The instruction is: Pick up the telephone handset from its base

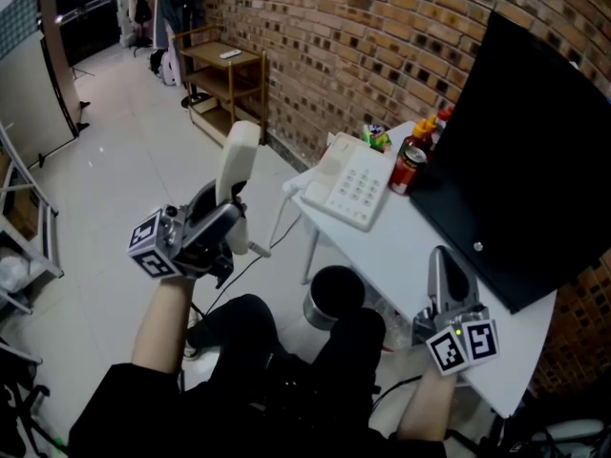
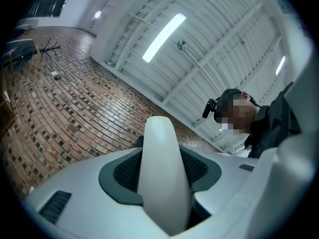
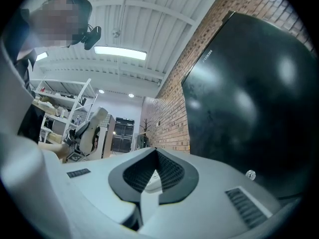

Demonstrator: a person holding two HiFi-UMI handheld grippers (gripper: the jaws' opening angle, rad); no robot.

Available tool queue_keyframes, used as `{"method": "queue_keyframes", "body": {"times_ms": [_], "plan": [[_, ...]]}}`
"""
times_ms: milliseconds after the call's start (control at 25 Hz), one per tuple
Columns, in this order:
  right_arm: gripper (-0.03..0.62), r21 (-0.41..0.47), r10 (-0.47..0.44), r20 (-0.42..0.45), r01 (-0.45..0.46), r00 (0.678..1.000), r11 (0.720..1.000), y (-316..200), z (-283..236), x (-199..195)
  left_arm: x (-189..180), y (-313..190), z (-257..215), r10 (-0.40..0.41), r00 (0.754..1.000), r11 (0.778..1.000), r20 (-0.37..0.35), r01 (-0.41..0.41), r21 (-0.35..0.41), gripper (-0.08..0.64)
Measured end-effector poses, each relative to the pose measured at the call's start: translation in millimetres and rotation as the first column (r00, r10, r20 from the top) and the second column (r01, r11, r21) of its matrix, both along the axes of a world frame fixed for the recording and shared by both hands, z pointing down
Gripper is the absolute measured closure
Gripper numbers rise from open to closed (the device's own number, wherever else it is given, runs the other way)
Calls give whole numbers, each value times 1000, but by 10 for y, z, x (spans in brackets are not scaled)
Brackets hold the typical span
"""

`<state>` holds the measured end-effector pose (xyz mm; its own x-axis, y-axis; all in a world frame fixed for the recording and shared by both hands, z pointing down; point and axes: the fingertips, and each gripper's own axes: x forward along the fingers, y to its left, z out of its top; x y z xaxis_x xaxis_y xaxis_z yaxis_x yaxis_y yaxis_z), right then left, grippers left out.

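Note:
My left gripper [image 1: 225, 214] is shut on the white telephone handset [image 1: 237, 163], which stands nearly upright in the air, left of the table and well clear of its base. In the left gripper view the handset [image 2: 162, 183] fills the gap between the jaws, with the pads pressed on both its sides. The white telephone base [image 1: 353, 185], with its keypad, lies on the white table [image 1: 401, 251], and a cord [image 1: 279, 225] hangs from it toward the handset. My right gripper [image 1: 447, 273] rests near the table's front edge with its jaws together and nothing between them.
A large black monitor [image 1: 535, 160] covers the table's right side. A red can [image 1: 408, 170] and sauce bottles [image 1: 427, 130] stand behind the phone by the brick wall. A round bin [image 1: 334, 296] sits under the table, and a wooden shelf [image 1: 225, 76] stands far left.

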<state>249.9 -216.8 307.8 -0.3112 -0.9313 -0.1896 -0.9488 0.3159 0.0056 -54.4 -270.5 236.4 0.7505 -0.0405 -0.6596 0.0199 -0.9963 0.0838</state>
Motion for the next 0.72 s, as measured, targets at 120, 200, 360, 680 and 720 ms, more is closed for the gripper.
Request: {"method": "queue_keyframes", "body": {"times_ms": [120,200,360,680,720], "plan": [[584,2,-7,-2,7,1000,1000,-6,-2,5,14,-5,44,23,1000,1000,-1,-23,-18,345],[584,0,-14,-7,14,1000,1000,-7,4,-5,15,-20,52,9,1000,1000,15,-8,-10,345],[584,-4,-18,-11,18,1000,1000,12,16,-19,9,-36,36,19,1000,1000,19,-19,-14,345],[584,-13,-14,-4,14,1000,1000,35,62,6,6,-32,66,52,999,998,-2,-52,-28,345],[584,-13,-14,-2,14,1000,1000,35,62,6,3,-36,59,49,999,998,-2,-49,-26,345]]}}
